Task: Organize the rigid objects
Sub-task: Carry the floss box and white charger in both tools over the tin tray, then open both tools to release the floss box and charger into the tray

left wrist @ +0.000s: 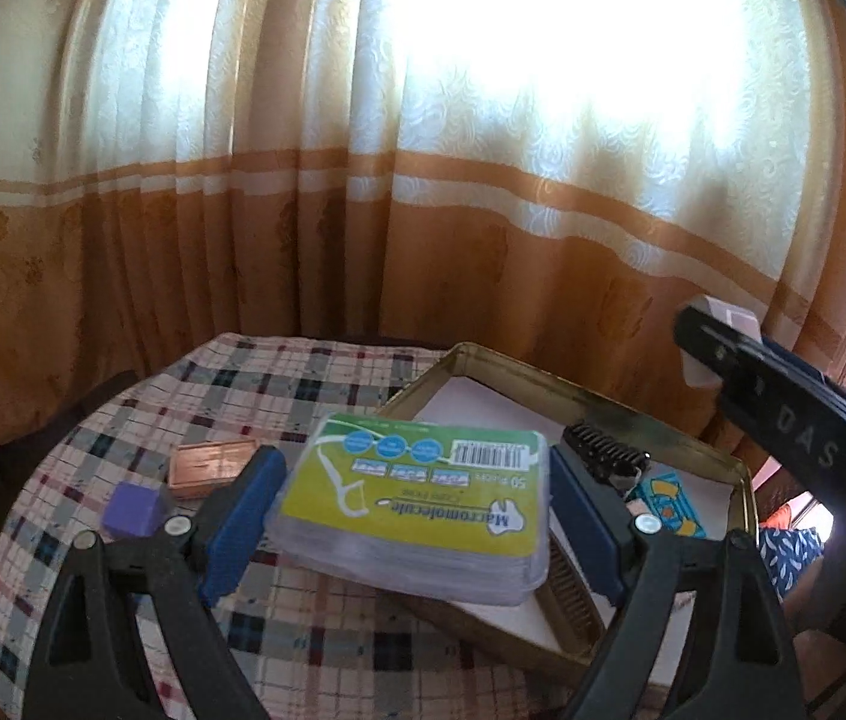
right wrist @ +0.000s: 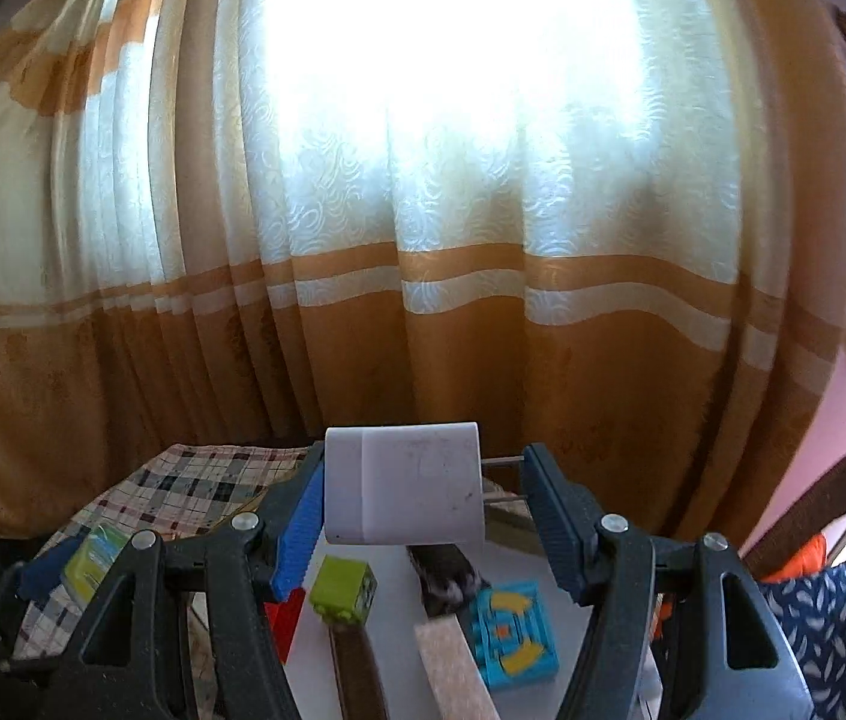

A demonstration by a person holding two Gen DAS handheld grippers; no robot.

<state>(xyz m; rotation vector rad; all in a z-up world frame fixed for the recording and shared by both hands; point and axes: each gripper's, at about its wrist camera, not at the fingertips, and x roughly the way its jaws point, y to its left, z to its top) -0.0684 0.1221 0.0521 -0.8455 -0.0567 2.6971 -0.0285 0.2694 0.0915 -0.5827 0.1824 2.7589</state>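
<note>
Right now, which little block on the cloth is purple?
The cube beside the left gripper. The other block behind it is copper-brown and flat.

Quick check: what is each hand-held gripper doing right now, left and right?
Left hand-held gripper: closed on the floss pick box, held over the tray.
Right hand-held gripper: closed on the white charger.

You have one clear plastic floss-pick box with a green label [left wrist: 417, 498], one white plug-in charger block [right wrist: 405, 483], one gold-rimmed metal tray [left wrist: 549, 387], one purple cube [left wrist: 130, 509], one copper-coloured flat case [left wrist: 210, 465], one lime-green toy block [right wrist: 342, 588], one blue-and-yellow toy [right wrist: 513, 630], one black comb [left wrist: 603, 456]
</note>
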